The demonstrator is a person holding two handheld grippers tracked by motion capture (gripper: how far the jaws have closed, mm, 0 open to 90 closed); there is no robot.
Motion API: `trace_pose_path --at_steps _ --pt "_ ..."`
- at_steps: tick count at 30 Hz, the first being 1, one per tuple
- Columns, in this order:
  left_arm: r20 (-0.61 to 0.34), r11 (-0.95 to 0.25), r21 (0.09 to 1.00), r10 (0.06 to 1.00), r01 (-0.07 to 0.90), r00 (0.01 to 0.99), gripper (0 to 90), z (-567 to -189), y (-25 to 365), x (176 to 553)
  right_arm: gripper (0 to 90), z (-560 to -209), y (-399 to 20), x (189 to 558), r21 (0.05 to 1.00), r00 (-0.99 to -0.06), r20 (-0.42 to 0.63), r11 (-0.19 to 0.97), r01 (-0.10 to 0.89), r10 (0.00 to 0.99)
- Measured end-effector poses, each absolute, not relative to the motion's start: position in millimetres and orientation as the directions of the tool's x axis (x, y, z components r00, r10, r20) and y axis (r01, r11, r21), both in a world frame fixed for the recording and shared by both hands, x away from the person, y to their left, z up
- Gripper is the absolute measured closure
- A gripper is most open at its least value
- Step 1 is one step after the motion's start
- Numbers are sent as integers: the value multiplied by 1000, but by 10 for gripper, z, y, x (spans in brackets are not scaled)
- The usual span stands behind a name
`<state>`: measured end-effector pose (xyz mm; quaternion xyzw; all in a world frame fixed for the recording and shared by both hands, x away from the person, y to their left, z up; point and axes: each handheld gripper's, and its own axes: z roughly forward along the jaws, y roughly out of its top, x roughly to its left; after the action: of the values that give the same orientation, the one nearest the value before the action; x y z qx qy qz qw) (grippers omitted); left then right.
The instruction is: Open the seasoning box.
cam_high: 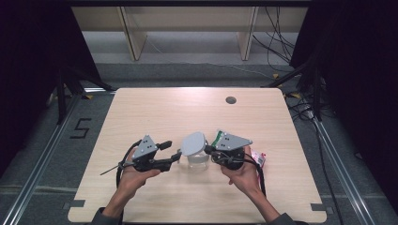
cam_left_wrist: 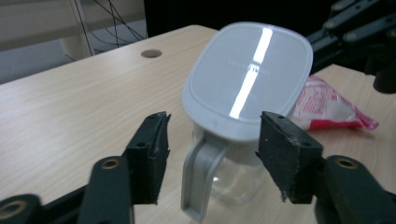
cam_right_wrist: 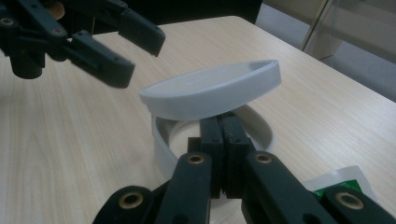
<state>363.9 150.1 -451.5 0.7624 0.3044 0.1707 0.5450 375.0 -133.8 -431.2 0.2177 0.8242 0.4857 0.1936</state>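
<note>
A clear container (cam_high: pixel 197 161) stands mid-table, its grey lid (cam_high: pixel 193 143) tilted up off the rim. In the left gripper view the lid (cam_left_wrist: pixel 250 79) faces me, and a grey latch tab (cam_left_wrist: pixel 198 177) hangs from it over the clear body (cam_left_wrist: pixel 233 184). My left gripper (cam_left_wrist: pixel 212 135) is open, one jaw on each side of the tab without pressing it; it lies left of the container (cam_high: pixel 174 151). My right gripper (cam_right_wrist: pixel 223 123) is shut, its tips under the raised lid (cam_right_wrist: pixel 212 91) and over the container's rim (cam_right_wrist: pixel 161 144). From above it sits at the container's right (cam_high: pixel 207 150).
A pink-and-white packet (cam_high: pixel 258 158) lies on the table (cam_high: pixel 155 112) by the right hand, also seen behind the container (cam_left_wrist: pixel 327 107). A green-and-white packet (cam_right_wrist: pixel 341 189) lies under the right gripper. A round hole (cam_high: pixel 230 100) marks the far side of the tabletop.
</note>
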Motion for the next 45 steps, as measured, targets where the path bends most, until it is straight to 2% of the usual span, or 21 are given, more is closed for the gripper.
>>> trace_pose_path --at_steps 5,40,43,45 --pt "-52 -250 927 652 279 756 335 -4539 1548 3558 900 -4278 -1275 3751 886 -837 -112 435 161 536" --pt "-66 -266 905 684 333 726 249 -4689 1646 3455 879 -4148 -880 3752 900 -873 -125 424 100 471" --pt "-69 -259 907 686 331 724 246 -4680 1664 3448 834 -4116 -970 3780 901 -865 -127 421 104 486" --pt "-66 -259 909 685 327 726 241 -4672 1674 3437 745 -4103 -1065 3805 900 -853 -119 417 124 509"
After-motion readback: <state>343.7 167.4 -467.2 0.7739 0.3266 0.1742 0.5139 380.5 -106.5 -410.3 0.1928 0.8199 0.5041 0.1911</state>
